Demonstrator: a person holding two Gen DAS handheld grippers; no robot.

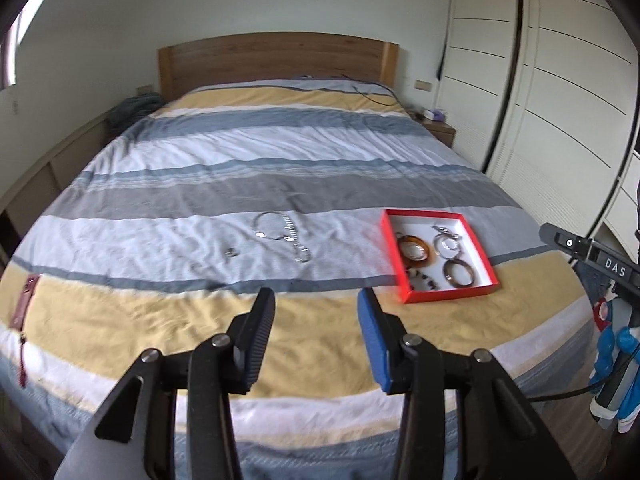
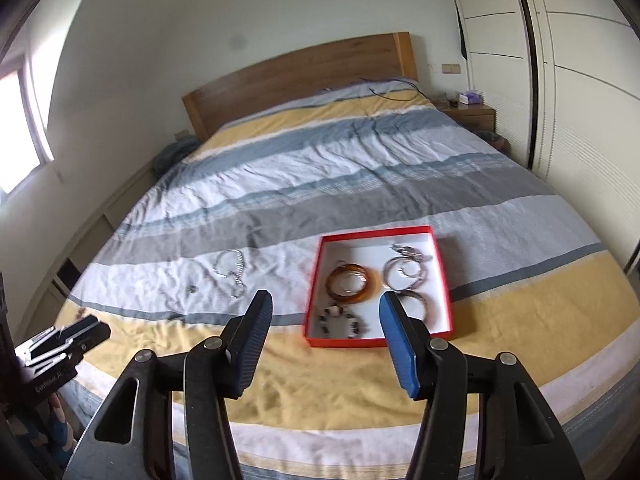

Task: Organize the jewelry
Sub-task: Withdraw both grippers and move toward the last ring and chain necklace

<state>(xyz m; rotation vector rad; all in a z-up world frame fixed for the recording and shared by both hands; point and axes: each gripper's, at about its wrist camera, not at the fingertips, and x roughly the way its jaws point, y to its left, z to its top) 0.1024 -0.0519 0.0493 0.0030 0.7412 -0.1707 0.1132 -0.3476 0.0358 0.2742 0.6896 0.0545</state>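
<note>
We hold the left gripper and the right gripper above the foot of the striped bed, both about half open and empty. The red box already holds the amber bangle, a beaded bracelet and silver rings, presumably gathered there. The silver chain bracelets (plus a small ring) lie loose on the cover, left of the box, awaiting collection.

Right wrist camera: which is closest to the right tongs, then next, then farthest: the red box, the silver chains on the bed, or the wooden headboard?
1. Red box, just beyond the right tongs, slightly right.
2. Silver chains, on the white stripe, left of the box.
3. Wooden headboard, at the bed's far end.
</note>
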